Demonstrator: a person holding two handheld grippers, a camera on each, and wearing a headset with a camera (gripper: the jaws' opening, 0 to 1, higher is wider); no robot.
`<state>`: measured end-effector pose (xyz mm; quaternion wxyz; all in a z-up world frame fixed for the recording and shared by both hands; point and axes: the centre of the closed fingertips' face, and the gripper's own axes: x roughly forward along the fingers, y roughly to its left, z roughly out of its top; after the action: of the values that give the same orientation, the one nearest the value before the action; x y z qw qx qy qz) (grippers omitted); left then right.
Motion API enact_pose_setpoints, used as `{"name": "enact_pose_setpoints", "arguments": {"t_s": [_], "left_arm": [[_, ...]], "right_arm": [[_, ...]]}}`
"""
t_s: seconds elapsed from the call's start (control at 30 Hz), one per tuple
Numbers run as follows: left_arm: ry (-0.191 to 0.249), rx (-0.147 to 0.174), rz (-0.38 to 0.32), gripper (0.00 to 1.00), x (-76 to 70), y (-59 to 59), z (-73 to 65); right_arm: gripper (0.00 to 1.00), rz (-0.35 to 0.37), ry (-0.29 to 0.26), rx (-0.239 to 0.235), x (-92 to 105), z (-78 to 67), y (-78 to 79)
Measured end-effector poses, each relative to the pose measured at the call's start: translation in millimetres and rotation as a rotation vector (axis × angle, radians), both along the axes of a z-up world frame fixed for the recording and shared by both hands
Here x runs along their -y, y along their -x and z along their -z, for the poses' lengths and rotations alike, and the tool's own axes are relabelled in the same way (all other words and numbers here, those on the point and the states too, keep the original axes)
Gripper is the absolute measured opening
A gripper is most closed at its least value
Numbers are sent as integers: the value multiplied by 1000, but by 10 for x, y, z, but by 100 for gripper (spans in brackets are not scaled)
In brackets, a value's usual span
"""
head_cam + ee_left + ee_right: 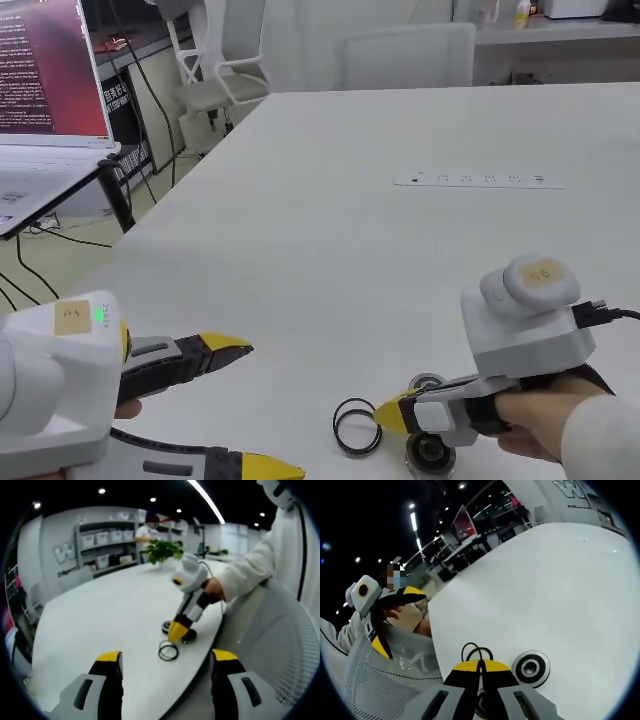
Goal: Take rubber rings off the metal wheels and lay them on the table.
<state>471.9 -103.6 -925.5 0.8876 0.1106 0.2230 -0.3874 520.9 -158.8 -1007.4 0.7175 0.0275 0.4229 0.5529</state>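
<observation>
Near the table's (330, 250) front edge, the right gripper (390, 415) has its jaws pressed together, with no gap between the yellow tips. The tips point at the rings (355, 427), two thin black loops lying overlapped and flat on the white top. They reach the loops' rim, but I cannot tell whether they touch it. In the right gripper view the rings (477, 653) sit just beyond the closed tips.

Either side of that gripper is a wheel: the far wheel (428, 382) just behind it and the near wheel (430, 452) just below it, closest to the edge. The right gripper view shows the far wheel (531, 668) flat on the table, just right of the jaws. The near wheel is mostly hidden beneath them.

The left gripper (250, 408) is held off to the left with its jaws spread wide and nothing between them. It is well apart from the rings. From its own view the rings (168, 651) lie ahead, beyond the gap.

Beyond the wheels the tabletop runs bare to a socket strip (480, 181) set in the surface. A monitor (45, 65) and a chair (215, 75) stand past the left edge.
</observation>
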Motion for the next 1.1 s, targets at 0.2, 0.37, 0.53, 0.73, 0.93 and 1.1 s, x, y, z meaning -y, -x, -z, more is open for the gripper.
{"name": "enact_pose_setpoints", "arguments": {"t_s": [0.2, 0.37, 0.53, 0.73, 0.93, 1.1], "left_arm": [[3, 2, -7, 71, -11, -8, -6], [4, 6, -13, 69, -19, -15, -12], [5, 5, -16, 68, -21, -16, -13], [8, 5, -21, 67, -25, -19, -18], [8, 7, -20, 66, -25, -21, -20], [6, 8, -20, 66, -28, -23, -19]], "right_arm": [[0, -6, 10, 6, 5, 19, 7], [0, -5, 11, 9, -1, 17, 7], [0, -12, 25, 19, 5, 39, 10], [0, -22, 44, 33, 11, 71, 8], [0, -34, 53, 52, 4, 76, 9], [3, -43, 69, 67, 12, 100, -1]]}}
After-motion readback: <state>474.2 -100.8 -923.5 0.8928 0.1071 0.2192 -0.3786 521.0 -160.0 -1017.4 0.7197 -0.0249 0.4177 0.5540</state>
